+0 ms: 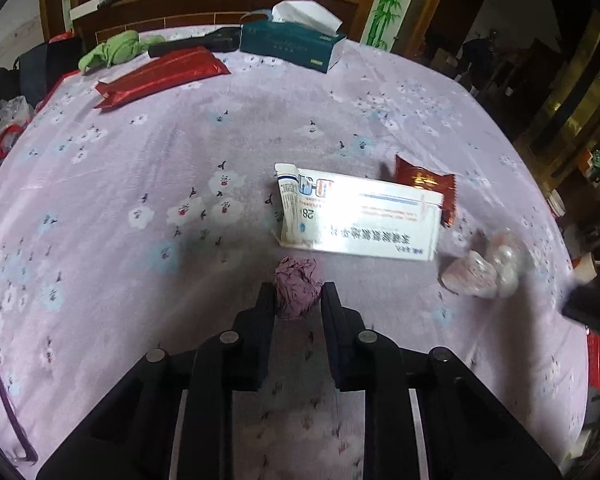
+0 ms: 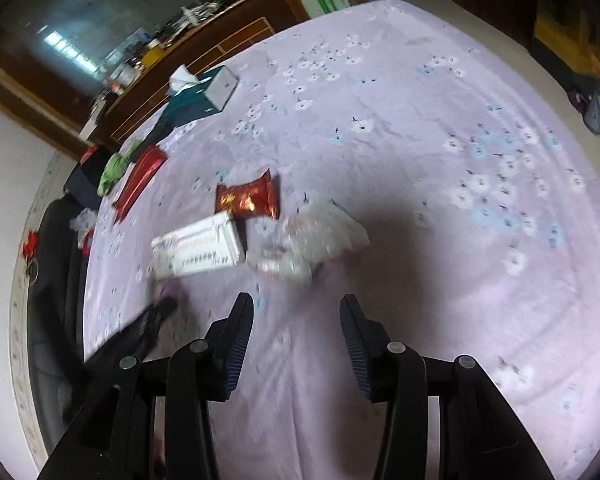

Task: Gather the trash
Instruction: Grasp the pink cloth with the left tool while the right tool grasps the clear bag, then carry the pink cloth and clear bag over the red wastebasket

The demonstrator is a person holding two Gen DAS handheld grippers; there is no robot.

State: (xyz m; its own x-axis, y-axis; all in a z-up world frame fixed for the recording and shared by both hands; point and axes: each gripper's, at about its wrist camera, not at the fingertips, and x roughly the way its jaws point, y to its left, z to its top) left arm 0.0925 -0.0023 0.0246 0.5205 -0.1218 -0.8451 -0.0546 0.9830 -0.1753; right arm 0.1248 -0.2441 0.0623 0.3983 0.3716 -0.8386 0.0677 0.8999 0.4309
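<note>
Purple crumpled paper ball [image 1: 298, 287] sits between the fingertips of my left gripper [image 1: 299, 300]; the jaws flank it closely on both sides, though I cannot tell whether they press it. Just beyond it lies a white medicine box [image 1: 364, 218], with a red snack wrapper [image 1: 428, 188] touching its far corner and a crumpled clear plastic wrapper [image 1: 482, 266] off to the right. My right gripper [image 2: 296, 314] is spread wide and empty, the clear wrapper just ahead of it. Everything rests on a lilac flowered sheet [image 1: 120, 168]. Farther back lie a long red packet [image 1: 160, 76], a green cloth [image 1: 114, 50] and a teal tissue box [image 1: 292, 42] before a cluttered wooden headboard [image 1: 220, 4].
</note>
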